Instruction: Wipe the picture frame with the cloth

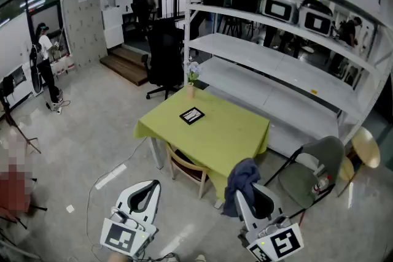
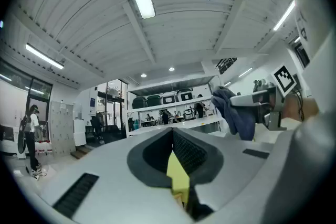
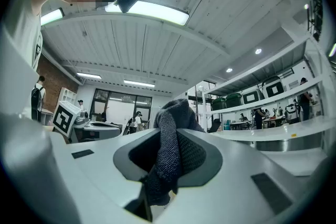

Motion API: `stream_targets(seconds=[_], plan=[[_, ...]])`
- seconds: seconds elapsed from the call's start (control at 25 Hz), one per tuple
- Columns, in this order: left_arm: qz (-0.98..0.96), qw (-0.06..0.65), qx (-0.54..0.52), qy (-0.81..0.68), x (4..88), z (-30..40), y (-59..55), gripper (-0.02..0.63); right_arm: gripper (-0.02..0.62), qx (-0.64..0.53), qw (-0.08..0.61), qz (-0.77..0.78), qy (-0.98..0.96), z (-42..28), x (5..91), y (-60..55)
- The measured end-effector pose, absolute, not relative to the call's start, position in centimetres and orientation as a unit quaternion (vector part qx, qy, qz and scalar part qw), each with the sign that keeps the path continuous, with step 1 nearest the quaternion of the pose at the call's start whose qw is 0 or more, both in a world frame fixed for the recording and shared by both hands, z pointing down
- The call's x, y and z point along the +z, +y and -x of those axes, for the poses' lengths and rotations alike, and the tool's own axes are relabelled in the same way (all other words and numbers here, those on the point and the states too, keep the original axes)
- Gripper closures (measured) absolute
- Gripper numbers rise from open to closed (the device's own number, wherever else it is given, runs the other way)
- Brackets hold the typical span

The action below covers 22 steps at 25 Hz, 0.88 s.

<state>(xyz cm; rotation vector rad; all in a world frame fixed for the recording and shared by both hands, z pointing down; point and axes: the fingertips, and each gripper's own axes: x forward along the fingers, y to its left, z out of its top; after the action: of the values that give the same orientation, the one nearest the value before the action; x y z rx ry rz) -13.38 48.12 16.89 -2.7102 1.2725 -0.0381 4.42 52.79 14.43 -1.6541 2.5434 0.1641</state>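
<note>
cloth (image 1: 241, 176) pinched in right tool (image 1: 242, 196); picture frame (image 1: 191, 115) on table (image 1: 236, 132) well ahead; left tool (image 1: 153, 184) pressed together.

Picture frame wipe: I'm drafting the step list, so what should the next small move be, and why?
Probably carry the right gripper forward toward the picture frame. It is already shut on the cloth, but both grippers hang short of the table, where the frame lies flat and untouched. The left gripper is shut and empty.
</note>
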Motion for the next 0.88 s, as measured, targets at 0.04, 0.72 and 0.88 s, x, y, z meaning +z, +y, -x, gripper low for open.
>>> stream_targets(seconds=[0.04, 0.72, 0.88], plan=[[0.902, 0.073, -0.012, 0.424, 16.9, 13.2, 48.1, 0.598, 0.508, 0.052, 0.053, 0.544, 0.836, -4.7, 14.5, 52.7], [0.895, 0.079, -0.023, 0.439, 17.6, 9.3, 48.2, 0.598, 0.505, 0.029, 0.066, 0.520, 0.851, -8.6, 16.4, 52.2], [0.893, 0.092, -0.026, 0.440, 17.5, 8.4, 47.9, 0.598, 0.505, 0.031, 0.067, 0.519, 0.851, -9.6, 16.8, 51.4]])
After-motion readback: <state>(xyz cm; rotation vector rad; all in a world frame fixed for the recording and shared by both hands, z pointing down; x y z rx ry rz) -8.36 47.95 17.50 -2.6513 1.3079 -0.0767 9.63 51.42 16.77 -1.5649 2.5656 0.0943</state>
